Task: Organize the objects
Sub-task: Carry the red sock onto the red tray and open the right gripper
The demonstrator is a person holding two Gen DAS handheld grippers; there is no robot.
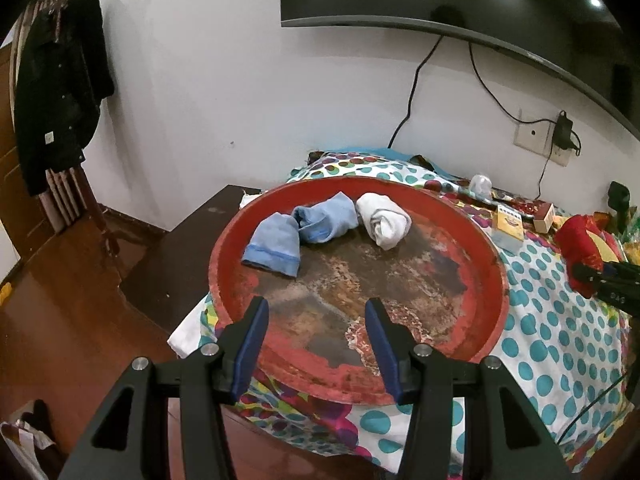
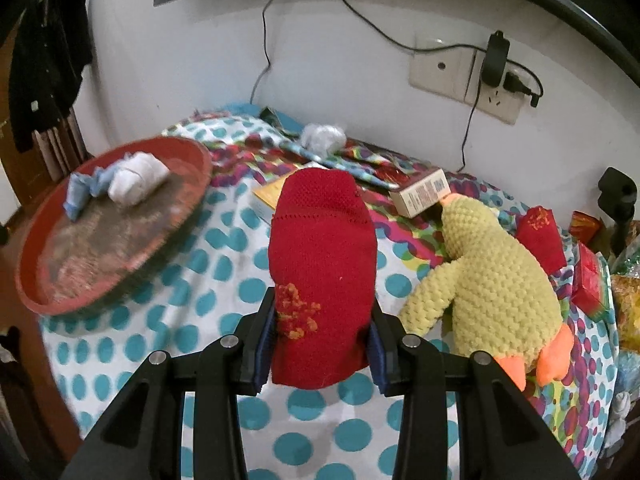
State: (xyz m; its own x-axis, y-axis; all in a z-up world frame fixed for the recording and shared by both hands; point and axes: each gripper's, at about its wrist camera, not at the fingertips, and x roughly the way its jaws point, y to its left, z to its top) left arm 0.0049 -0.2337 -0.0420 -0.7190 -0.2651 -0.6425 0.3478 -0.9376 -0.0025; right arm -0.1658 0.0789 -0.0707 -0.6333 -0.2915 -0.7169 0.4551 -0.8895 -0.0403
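Socks point(image 1: 320, 228) rolled, gathered in red tray point(image 1: 486, 248) for sorting. Right gripper point(image 2: 323, 340) jaws clamped on red sock point(image 2: 322, 264) above tabletop; left gripper point(image 1: 316, 340) jaws wide, empty, over tray.

My right gripper point(image 2: 323, 330) hides the lower sides of the red sock point(image 2: 322, 264). The red tray point(image 2: 48, 296) blurs along its near rim. In my left view, the right gripper point(image 1: 612, 280) runs off the frame's edge.
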